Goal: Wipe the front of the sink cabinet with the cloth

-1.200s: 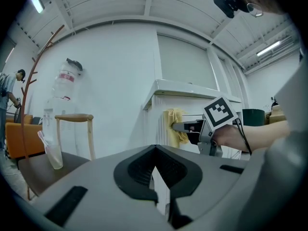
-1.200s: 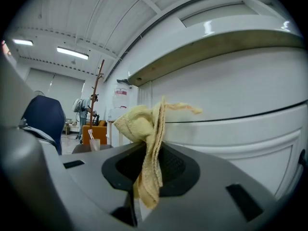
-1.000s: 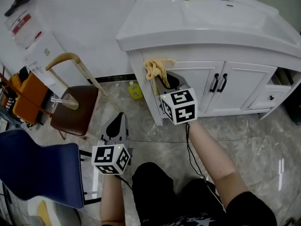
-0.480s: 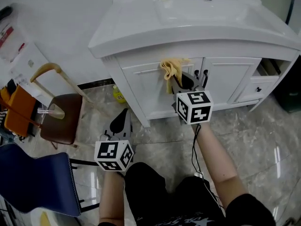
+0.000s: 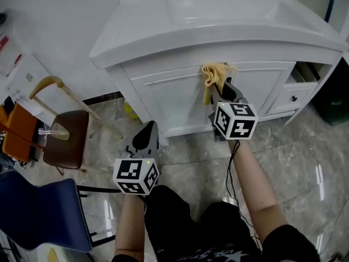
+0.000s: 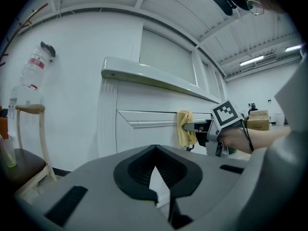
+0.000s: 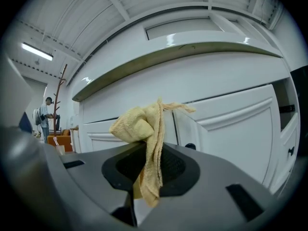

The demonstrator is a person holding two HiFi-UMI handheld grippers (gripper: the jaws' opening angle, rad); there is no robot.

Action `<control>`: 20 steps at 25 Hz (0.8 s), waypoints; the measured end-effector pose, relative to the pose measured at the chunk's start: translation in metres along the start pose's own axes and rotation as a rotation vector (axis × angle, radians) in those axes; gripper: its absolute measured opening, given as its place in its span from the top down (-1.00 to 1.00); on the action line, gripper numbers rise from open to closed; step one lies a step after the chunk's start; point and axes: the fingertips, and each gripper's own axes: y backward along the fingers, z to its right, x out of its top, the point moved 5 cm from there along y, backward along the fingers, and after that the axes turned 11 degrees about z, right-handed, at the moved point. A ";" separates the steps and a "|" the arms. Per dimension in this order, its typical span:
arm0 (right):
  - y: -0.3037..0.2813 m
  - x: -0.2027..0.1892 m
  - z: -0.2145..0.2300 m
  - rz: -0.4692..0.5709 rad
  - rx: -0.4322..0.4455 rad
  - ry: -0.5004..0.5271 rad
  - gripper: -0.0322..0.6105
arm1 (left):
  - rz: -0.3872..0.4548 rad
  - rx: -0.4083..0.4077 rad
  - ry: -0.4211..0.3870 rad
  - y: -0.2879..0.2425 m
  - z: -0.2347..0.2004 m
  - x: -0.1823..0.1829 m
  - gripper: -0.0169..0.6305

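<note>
- The wooden chair point(image 5: 68, 135) stands at the left, well apart from the sink cabinet point(image 5: 163, 100).
- The left gripper point(image 5: 148, 132) hangs low over the floor point(image 5: 305, 162) before the cabinet's left corner, as before. Its jaws are together with nothing between them.
- The right gripper point(image 5: 225, 89) clamps the yellow cloth point(image 5: 214, 74) against the cabinet front, just under the overhanging basin rim. One second ago the cloth was at the left corner; now it is where the two doors meet.
- Bare floor lies free before the doors.
</note>
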 end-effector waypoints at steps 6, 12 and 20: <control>0.002 -0.011 -0.035 0.009 0.087 0.037 0.64 | -0.003 0.043 0.001 0.008 -0.016 -0.003 0.91; -0.009 -0.038 -0.106 -0.016 0.268 0.051 0.64 | -0.015 0.106 -0.001 0.023 -0.041 -0.009 0.91; -0.032 -0.079 -0.182 -0.093 0.439 0.067 0.64 | -0.036 0.147 0.012 0.044 -0.060 -0.019 0.91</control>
